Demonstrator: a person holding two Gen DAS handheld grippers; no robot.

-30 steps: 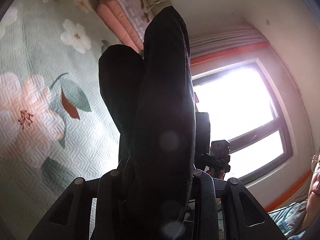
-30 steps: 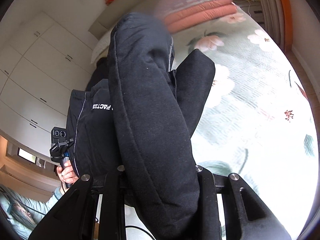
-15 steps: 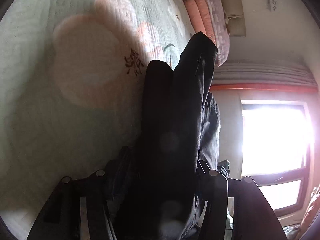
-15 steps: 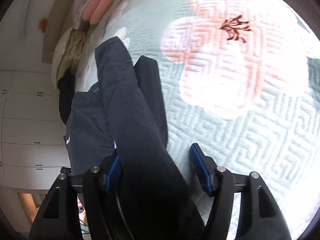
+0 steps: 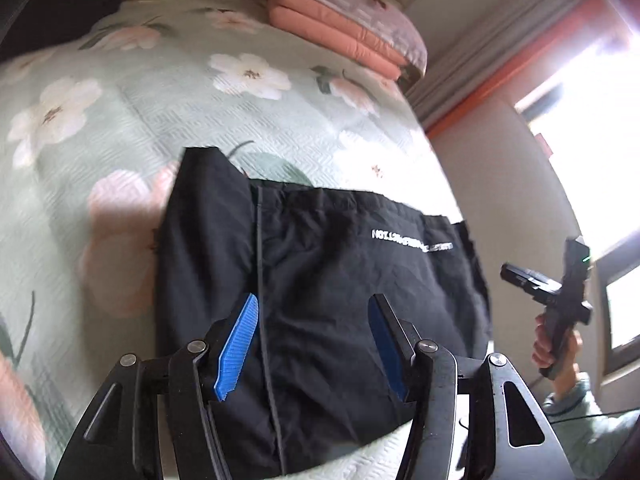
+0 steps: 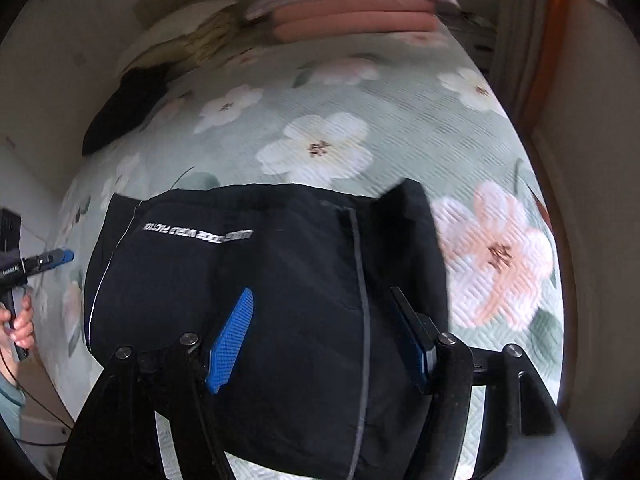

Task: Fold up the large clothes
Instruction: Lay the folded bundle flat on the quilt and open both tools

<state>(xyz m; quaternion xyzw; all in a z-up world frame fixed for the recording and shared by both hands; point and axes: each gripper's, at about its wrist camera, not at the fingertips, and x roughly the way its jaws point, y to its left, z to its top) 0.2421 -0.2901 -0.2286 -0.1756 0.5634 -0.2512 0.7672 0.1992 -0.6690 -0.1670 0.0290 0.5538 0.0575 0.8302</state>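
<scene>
Blue pads (image 5: 236,344) frame my near view on the left wrist camera: my left gripper (image 5: 312,340) stands wide open with nothing between its fingers, raised over the black garment (image 5: 320,300). My right gripper (image 6: 324,336) is spread just as wide, also empty, above the same cloth (image 6: 260,300).

I see the black garment lying folded on the floral bedspread (image 5: 120,120), near the edge closest to me. Its long axis runs left to right across both views, with a thin pale seam line (image 6: 362,300) running away from me across the fold. One narrower folded part (image 5: 200,240) lies along its left side in the left view, pointing toward the head of the bed.

White lettering (image 6: 196,234) is printed on the far part of the garment; it reads upside down to me, and I think part of it says "WORLD FACTION", though blur makes that uncertain.

Farther off, a stack of folded pink bedding (image 5: 340,28) sits at the head of the bed, and a dark cloth heap (image 6: 124,108) lies at the far left corner.
</scene>
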